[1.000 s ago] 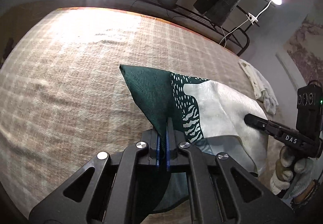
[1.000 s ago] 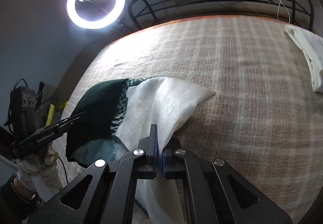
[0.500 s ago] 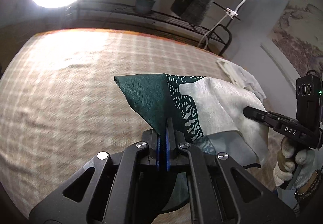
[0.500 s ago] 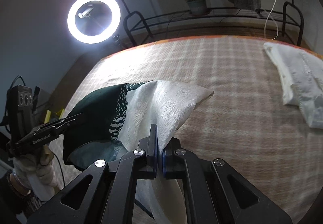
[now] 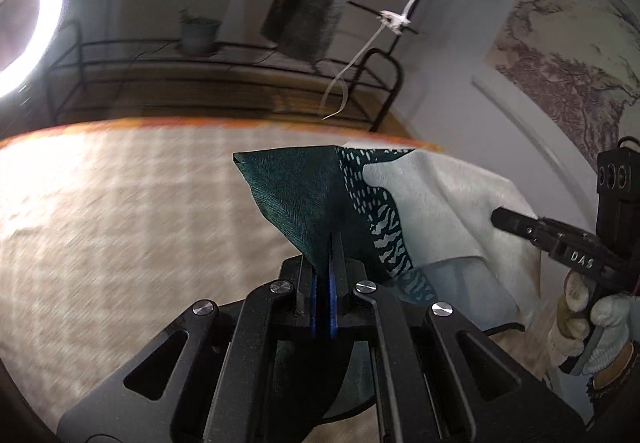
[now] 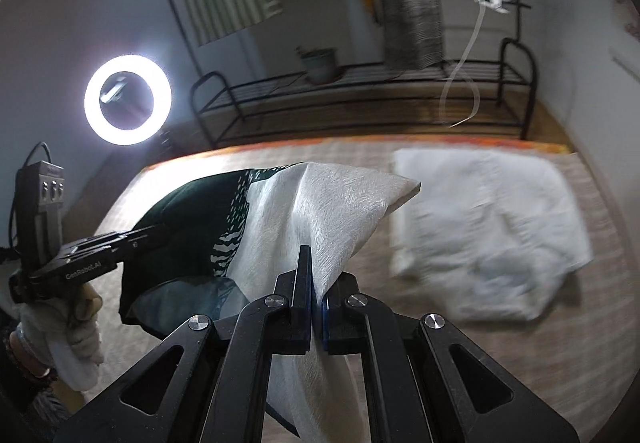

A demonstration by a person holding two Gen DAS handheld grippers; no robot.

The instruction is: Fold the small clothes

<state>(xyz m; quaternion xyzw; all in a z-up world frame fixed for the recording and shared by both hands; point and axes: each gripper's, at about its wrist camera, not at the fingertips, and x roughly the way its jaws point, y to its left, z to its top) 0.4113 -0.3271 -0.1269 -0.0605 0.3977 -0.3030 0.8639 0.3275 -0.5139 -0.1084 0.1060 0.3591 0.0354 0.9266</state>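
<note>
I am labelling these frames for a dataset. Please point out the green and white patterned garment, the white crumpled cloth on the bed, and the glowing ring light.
Green and white patterned garment [image 5: 296, 199]: left wrist view, dark green part.
White crumpled cloth [image 6: 492, 227]: right wrist view, its middle.
Ring light [image 6: 90, 103]: right wrist view, left side of the glowing ring.

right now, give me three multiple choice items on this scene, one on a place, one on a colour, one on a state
1. Where is the white folded cloth?
A. on the bed cover
B. on the rack
C. in a gripper

2. Which part of the garment does the left gripper pinch?
A. white
B. dark green
C. orange

3. The right gripper is:
A. open
B. shut on the garment
C. out of view

Answers:
1 A, it lies on the checked bed cover.
2 B, green fabric sits between its fingers.
3 B, white fabric is clamped.
</note>
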